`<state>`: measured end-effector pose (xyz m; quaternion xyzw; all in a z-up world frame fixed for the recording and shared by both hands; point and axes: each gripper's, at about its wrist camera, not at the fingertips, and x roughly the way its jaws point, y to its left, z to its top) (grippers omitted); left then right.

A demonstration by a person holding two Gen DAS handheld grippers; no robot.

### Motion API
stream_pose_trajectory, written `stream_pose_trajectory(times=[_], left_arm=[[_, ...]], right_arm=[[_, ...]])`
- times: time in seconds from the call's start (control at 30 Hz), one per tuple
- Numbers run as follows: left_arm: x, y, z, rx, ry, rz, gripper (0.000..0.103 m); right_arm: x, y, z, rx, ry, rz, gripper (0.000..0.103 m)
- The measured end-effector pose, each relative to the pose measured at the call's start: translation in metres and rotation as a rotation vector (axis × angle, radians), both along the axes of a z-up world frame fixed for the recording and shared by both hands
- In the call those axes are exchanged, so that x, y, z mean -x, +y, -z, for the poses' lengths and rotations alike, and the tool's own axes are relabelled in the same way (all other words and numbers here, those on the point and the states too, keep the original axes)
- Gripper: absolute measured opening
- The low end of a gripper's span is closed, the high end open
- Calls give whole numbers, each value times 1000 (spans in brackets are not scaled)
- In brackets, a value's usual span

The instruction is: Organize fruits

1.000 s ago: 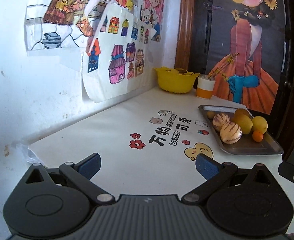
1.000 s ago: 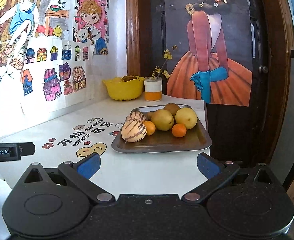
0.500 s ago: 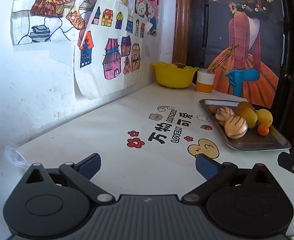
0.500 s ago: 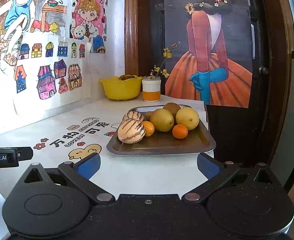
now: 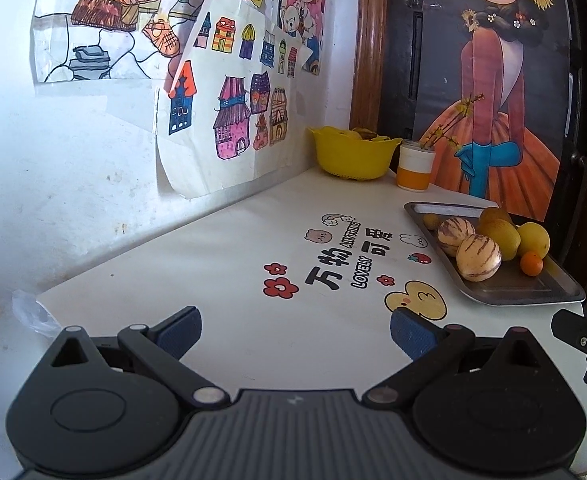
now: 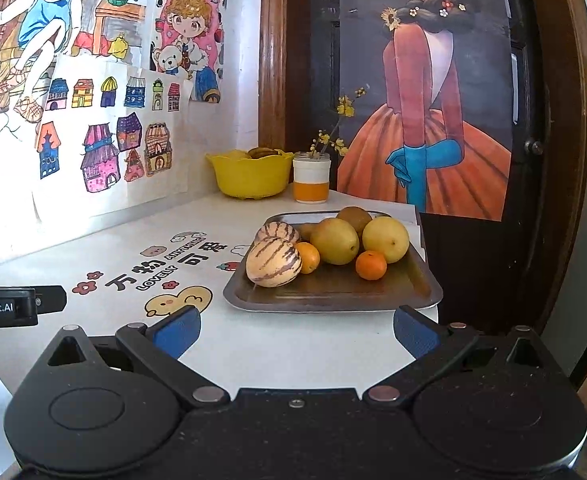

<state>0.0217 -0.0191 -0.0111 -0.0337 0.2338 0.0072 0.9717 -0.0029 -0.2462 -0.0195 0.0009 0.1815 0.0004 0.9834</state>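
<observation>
A metal tray [image 6: 333,294] on the white table holds several fruits: two striped cream melons [image 6: 273,266], two yellow pears [image 6: 385,238], a brown kiwi [image 6: 353,218] and small oranges [image 6: 370,265]. The tray also shows in the left wrist view [image 5: 505,292] at the right. A yellow bowl [image 6: 249,174] with fruit in it stands at the back corner. My right gripper [image 6: 296,330] is open and empty, just short of the tray's near edge. My left gripper [image 5: 295,334] is open and empty over the table's front, left of the tray.
A white and orange cup [image 6: 311,178] with yellow flowers stands beside the bowl. The wall with paper drawings [image 5: 229,92] runs along the left. A dark door with a poster [image 6: 425,100] is behind. The table edge drops off right of the tray. A crumpled plastic bag [image 5: 33,316] lies at the front left.
Both grippers have moved forward slightly and turned a little left; the tray sits closer in the right wrist view. Both stay open and empty.
</observation>
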Motion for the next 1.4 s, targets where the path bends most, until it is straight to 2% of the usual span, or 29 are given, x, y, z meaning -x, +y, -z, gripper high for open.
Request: stream_pose_trajectory(times=[1.4], left_arm=[[1, -1, 4, 6, 16, 5, 103]], right_arm=[[-1, -1, 1, -1, 8, -9, 102]])
